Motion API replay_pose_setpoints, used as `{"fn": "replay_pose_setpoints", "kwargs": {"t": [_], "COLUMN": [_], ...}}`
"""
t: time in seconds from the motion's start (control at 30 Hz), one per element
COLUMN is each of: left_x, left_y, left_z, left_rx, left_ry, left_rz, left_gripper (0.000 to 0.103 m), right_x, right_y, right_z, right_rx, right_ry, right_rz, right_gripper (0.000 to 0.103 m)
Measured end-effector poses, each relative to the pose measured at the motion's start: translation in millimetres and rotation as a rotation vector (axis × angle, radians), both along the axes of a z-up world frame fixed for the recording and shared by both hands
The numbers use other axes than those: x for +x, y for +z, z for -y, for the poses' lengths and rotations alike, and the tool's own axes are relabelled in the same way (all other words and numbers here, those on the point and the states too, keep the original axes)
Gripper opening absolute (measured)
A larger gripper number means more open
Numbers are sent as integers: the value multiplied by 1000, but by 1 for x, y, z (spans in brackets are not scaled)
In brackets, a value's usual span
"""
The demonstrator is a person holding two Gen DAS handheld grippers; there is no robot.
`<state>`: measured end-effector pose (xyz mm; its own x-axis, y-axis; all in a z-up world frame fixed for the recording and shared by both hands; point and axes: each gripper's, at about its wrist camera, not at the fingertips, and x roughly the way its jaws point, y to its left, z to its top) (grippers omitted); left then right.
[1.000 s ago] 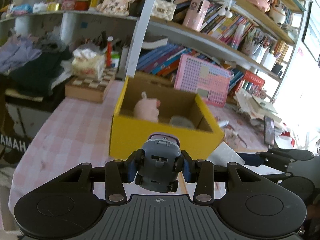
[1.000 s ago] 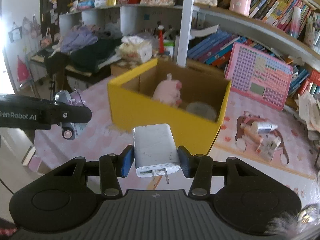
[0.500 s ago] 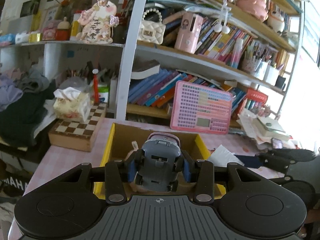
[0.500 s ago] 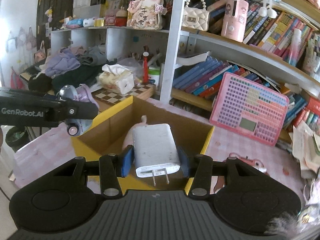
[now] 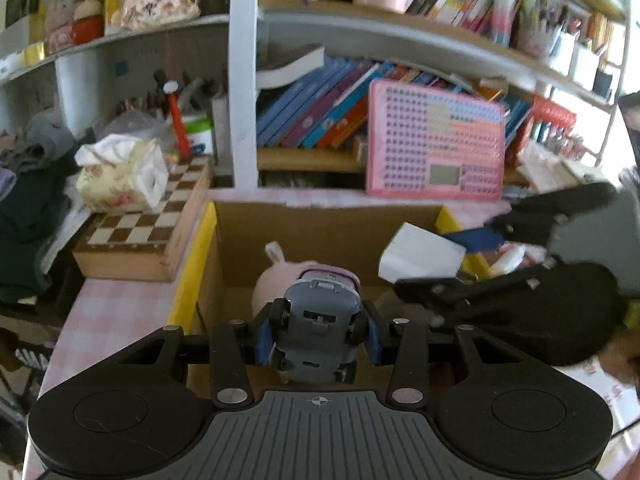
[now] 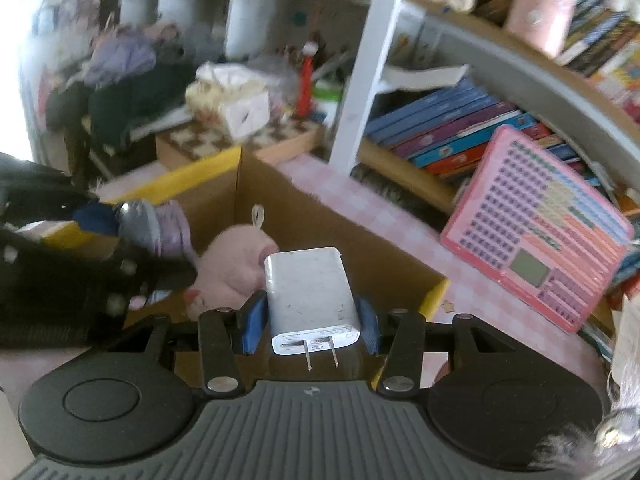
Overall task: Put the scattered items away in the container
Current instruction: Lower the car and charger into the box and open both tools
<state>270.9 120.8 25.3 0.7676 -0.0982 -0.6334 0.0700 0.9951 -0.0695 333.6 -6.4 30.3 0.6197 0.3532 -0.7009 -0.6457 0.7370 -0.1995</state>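
Right wrist view is showing the right gripper (image 6: 310, 322) clamping a white charger (image 6: 310, 292), its label print unreadable, while the left gripper (image 5: 316, 330) is gripping a toy car (image 5: 316, 320) over the yellow box (image 5: 192, 264).

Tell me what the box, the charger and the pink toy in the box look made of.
Box: corrugated cardboard, apparently; raw brown inside, matte yellow outside. Charger: hard white plastic, smooth but scuffed, with metal prongs. Pink toy: likely plush fabric; its outline looks soft and fuzzy.

Bright daylight with blown-out glare at the frame edges, strong fisheye curvature, motion blur across both views.
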Motion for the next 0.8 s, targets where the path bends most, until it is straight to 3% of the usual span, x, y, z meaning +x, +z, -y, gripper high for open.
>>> {"fn": "replay_pose_setpoints", "kwargs": {"t": [0.2,0.43,0.73,0.8], "left_x": [13,20,22,20], "left_y": [-17,-31,-36,-32], "left_z": [2,6,9,8], "left_rx": [25,32,50,52], "left_ry": [4,8,17,18], "left_rz": [-83,-146,-143,-125], "left_gripper": [42,42,45,55], "right_x": [45,64,70,69], "right_y": [-24,-45,-46,-41], "right_z": [-19,-30,-30,-28], "right_rx": [-84,-153,-103,-72], "right_ry": [47,77,45,36], "right_rz": [-107,-173,-192,-193], "right_gripper": [45,45,45,48]}}
